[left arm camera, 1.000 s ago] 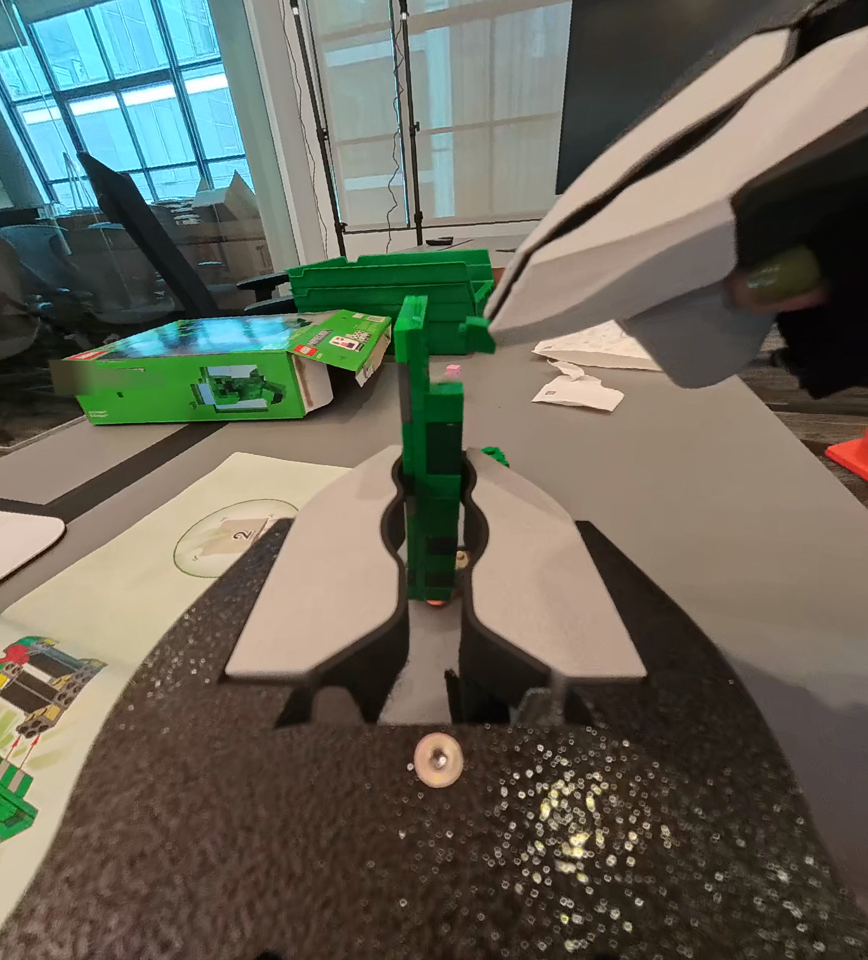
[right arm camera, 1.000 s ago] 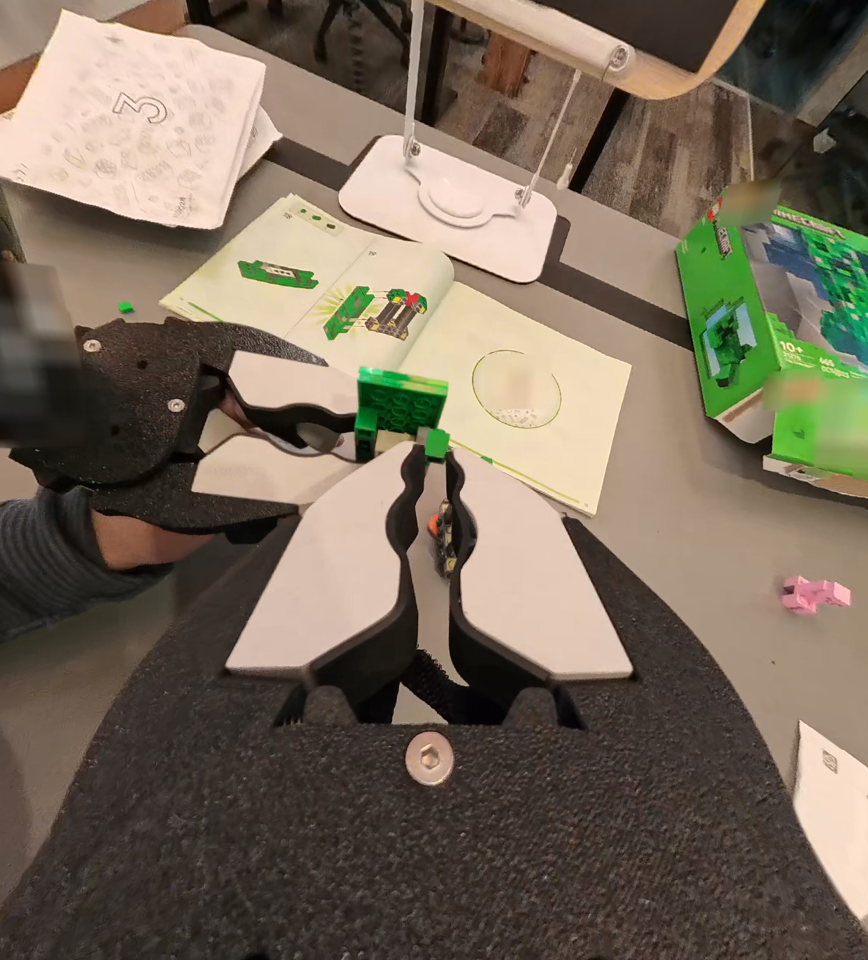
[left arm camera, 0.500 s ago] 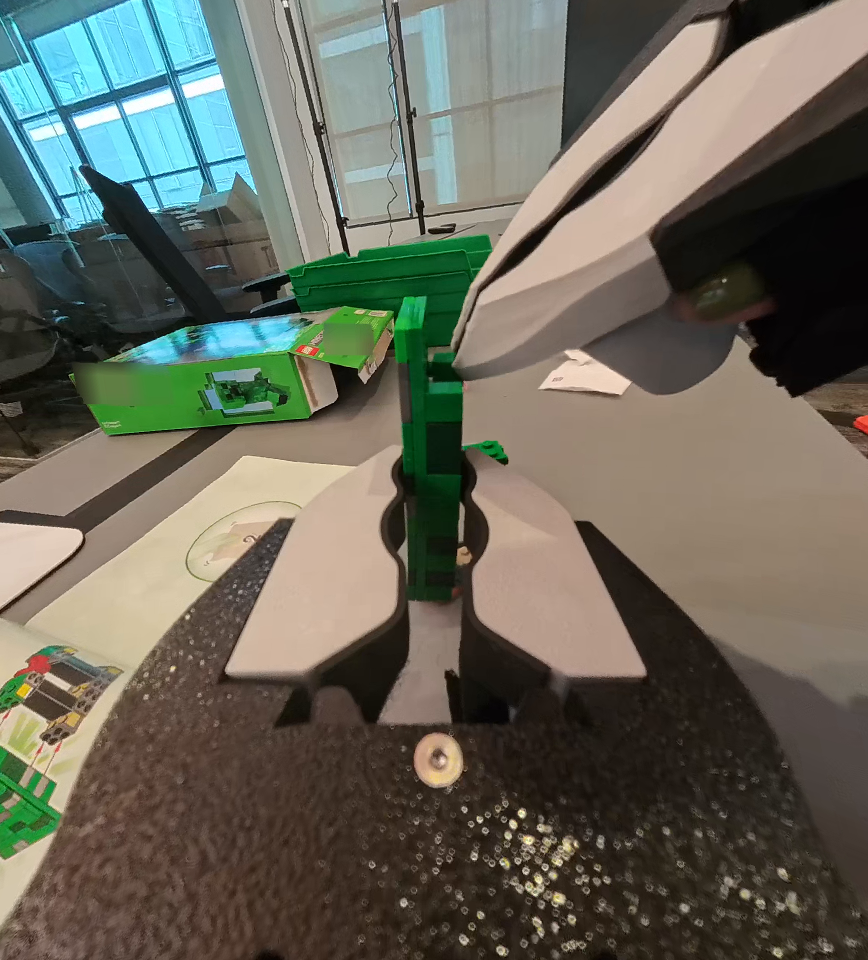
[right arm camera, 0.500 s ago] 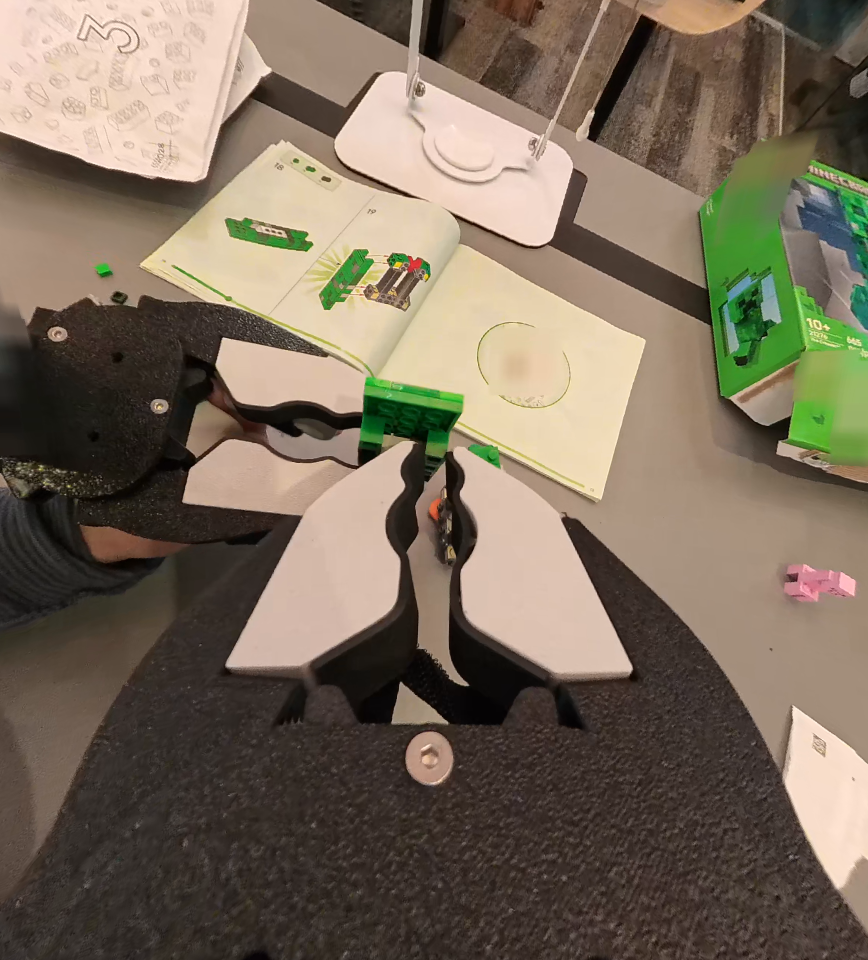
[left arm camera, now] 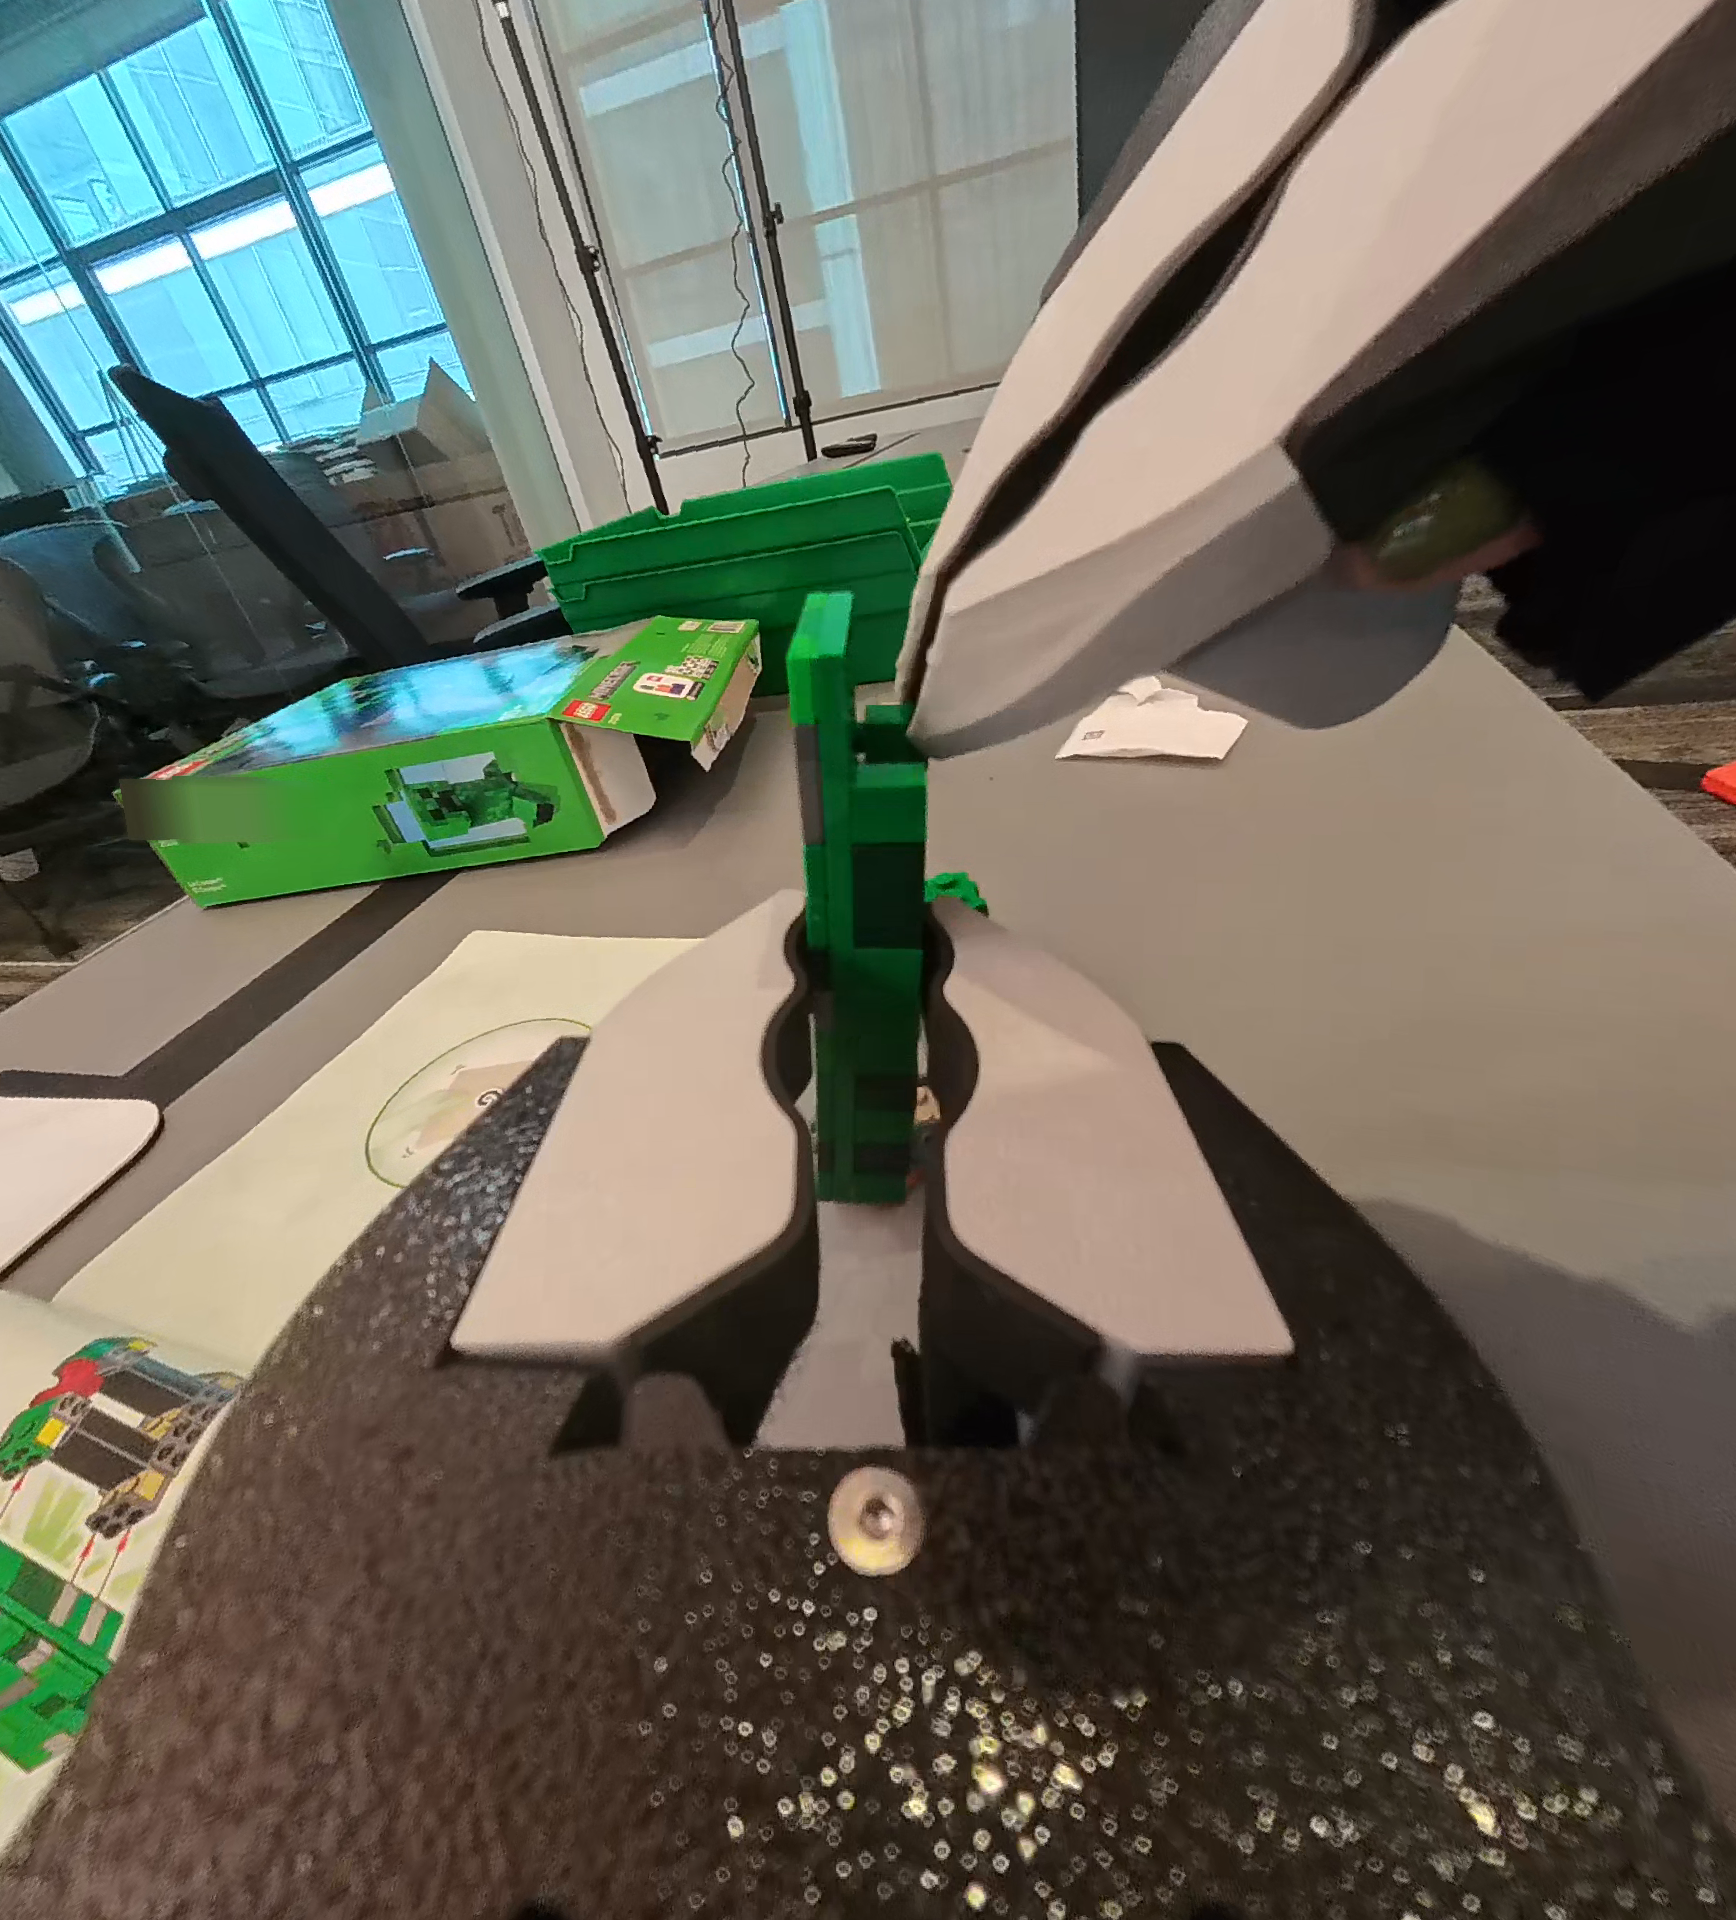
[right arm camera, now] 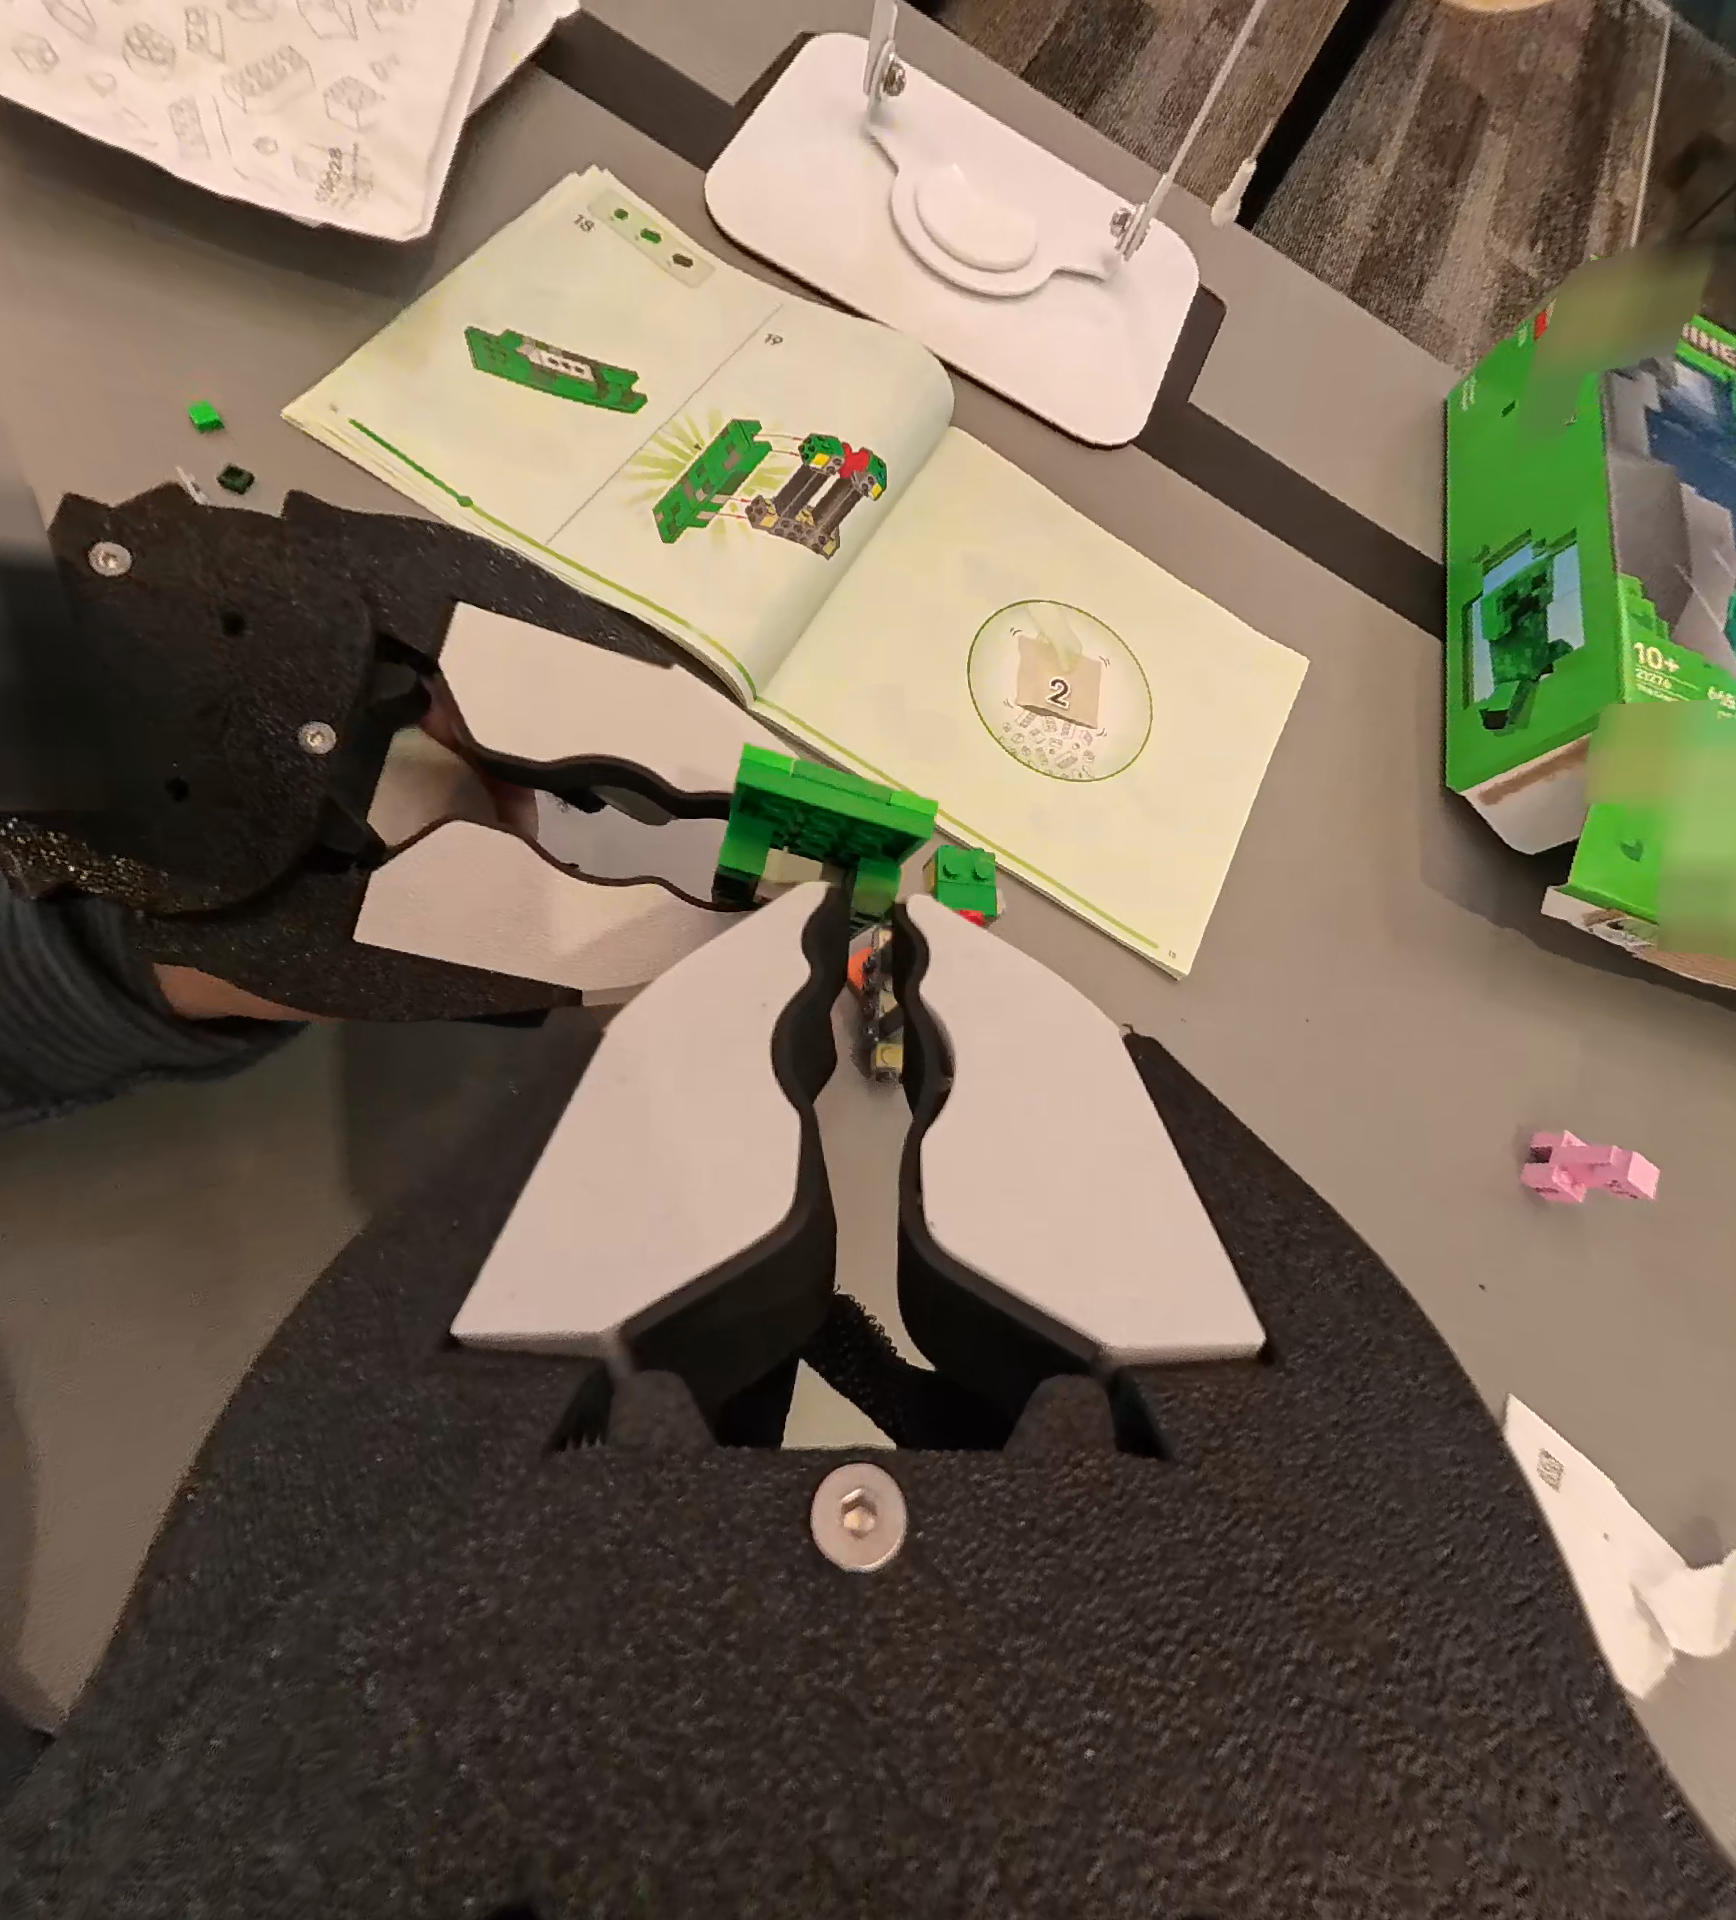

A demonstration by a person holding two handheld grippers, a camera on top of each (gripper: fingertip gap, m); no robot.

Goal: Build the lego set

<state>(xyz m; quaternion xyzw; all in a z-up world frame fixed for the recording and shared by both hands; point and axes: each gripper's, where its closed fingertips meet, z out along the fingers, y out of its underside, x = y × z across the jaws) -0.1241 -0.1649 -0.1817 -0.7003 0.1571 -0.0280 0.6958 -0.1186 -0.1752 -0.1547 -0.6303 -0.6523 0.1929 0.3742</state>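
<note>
My left gripper (left arm camera: 869,925) is shut on a tall green lego assembly (left arm camera: 859,831) and holds it upright above the grey table. In the right wrist view the left gripper (right arm camera: 729,842) comes in from the left with the assembly (right arm camera: 828,816). My right gripper (right arm camera: 859,899) is shut on a small green brick (right arm camera: 869,881) and presses it against the assembly's upper side. In the left wrist view the right gripper (left arm camera: 921,717) reaches in from the upper right, with its tip at the small brick (left arm camera: 885,717).
An open instruction booklet (right arm camera: 843,540) lies behind the grippers, with a loose green brick (right arm camera: 966,873) at its edge. A green lego box (right arm camera: 1570,582), a pink lego pig (right arm camera: 1591,1169), a white stand base (right arm camera: 957,229), torn paper (right arm camera: 1622,1538) and stacked green trays (left arm camera: 739,561) surround the work spot. The grippers are tip to tip, or close to it. Left tips and right tips are each some 35 cm from the pink lego pig (right arm camera: 1591,1169).
My right gripper has moved in with the small green brick until it touches the assembly's upper side. My left gripper has kept its hold and shifted slightly.
</note>
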